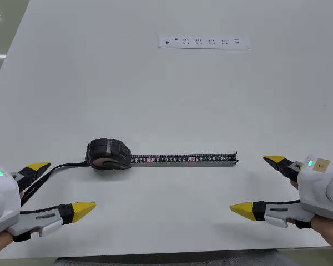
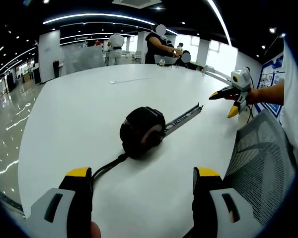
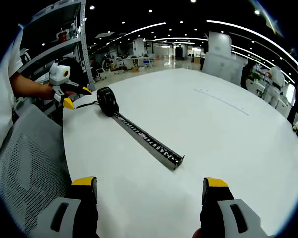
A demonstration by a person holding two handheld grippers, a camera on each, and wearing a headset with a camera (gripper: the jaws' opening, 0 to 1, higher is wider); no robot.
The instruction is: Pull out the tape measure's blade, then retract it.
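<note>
A black tape measure (image 1: 108, 153) lies on the white table (image 1: 155, 88), with its blade (image 1: 183, 159) drawn out to the right and lying flat; the hooked end (image 1: 235, 158) rests free. A black wrist strap (image 1: 61, 166) trails off its left side. My left gripper (image 1: 64, 188) hovers open at the near left, short of the case (image 2: 141, 131). At the near right my right gripper (image 1: 258, 184) is open too, a little nearer than the blade's tip (image 3: 176, 161). Neither holds anything.
A white power strip (image 1: 203, 41) lies flat at the far middle of the table. The table's near edge (image 1: 172, 256) runs just below both grippers. A grey mesh chair (image 2: 263, 163) stands by the table's edge. People stand at the far side of the room.
</note>
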